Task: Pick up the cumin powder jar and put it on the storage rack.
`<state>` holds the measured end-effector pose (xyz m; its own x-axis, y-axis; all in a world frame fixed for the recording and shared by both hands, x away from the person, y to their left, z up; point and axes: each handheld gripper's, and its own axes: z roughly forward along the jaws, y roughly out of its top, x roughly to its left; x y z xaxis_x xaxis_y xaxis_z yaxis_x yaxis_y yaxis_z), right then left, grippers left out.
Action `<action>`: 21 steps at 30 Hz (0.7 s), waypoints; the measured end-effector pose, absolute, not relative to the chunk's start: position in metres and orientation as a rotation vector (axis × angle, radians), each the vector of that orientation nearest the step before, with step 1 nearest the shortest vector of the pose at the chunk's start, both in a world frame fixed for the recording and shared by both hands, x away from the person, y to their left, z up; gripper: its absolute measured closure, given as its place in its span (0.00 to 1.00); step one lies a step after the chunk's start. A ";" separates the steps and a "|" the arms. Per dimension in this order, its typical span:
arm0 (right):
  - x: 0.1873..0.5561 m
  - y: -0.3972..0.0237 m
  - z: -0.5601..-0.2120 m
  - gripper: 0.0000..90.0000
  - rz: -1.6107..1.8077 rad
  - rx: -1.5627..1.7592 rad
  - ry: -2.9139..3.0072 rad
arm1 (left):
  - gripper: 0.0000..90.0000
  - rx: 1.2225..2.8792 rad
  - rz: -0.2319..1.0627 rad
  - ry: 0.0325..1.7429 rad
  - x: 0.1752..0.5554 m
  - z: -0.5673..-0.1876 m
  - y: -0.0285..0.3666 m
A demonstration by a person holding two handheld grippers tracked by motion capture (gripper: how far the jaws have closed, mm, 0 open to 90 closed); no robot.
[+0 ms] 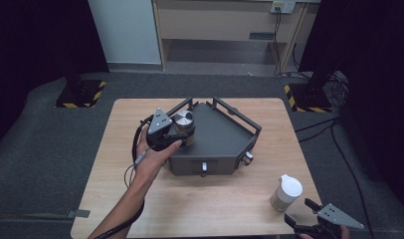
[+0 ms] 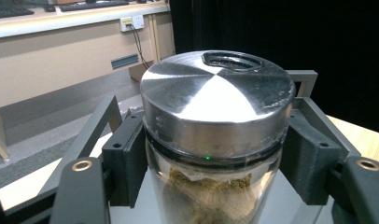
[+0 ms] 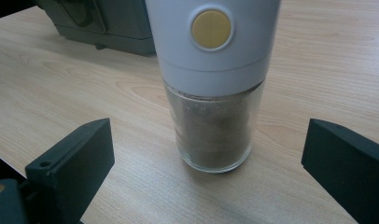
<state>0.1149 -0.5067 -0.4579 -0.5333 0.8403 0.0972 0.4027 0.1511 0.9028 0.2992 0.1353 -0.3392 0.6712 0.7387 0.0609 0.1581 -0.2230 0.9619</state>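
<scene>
A glass jar with a brushed steel lid (image 2: 218,98) and brownish powder inside sits between the jaws of my left gripper (image 1: 182,130), which is shut on it over the left part of the dark grey tray (image 1: 220,137). The same jar (image 1: 184,120) stands upright there in the high view. A white-topped grinder (image 3: 211,70) with a yellow button and a glass base of ground spice stands on the table. My right gripper (image 3: 206,158) is open, its jaws wide on either side of the grinder (image 1: 286,192) and a little short of it.
The wooden table (image 1: 140,199) carries the railed tray with knobs (image 1: 247,158) on its front wall. Beyond the table are grey floor, a wooden cabinet (image 1: 225,20) and cables (image 1: 334,79) at the right.
</scene>
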 end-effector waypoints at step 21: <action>0.116 -0.507 -0.458 0.03 1.362 1.182 2.001 | 0.34 1.767 0.647 0.744 0.305 -0.352 0.134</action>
<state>0.1160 -0.5074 -0.4581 -0.5356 0.8385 0.1001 0.4005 0.1479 0.9043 0.3046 0.1339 -0.3525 0.6587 0.7491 0.0703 0.1740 -0.2426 0.9544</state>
